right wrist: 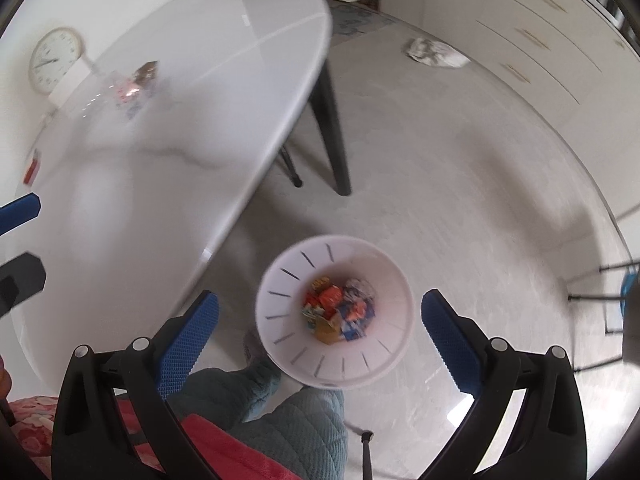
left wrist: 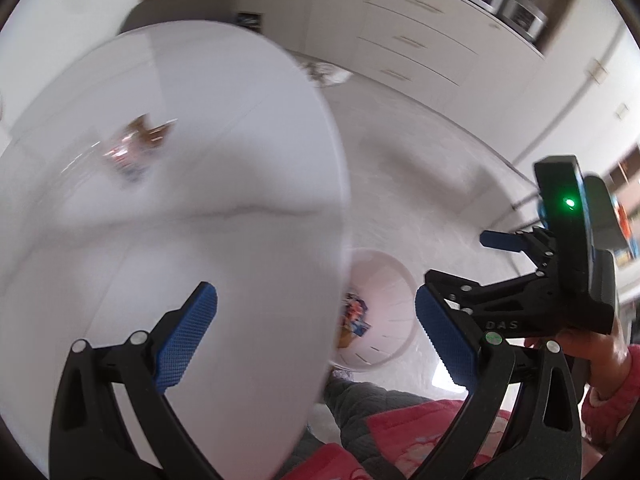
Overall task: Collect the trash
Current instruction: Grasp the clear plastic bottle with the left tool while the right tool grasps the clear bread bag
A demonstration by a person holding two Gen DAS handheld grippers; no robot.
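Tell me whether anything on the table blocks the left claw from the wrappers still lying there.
Nothing visible does. The left claw is open and empty above the near part of the white table, and the blurred wrappers lie farther along it with only bare tabletop between. The bin stands on the floor beside the table.

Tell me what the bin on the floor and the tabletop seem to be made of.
Bin: looks like white moulded plastic, matte, judging by its thin smooth wall with narrow slots cut in it. Tabletop: a hard, glossy white slab with a faint grey vein, so marble, stone-look laminate or glass; the blur leaves that open. Its sheen mirrors the wrappers on it.
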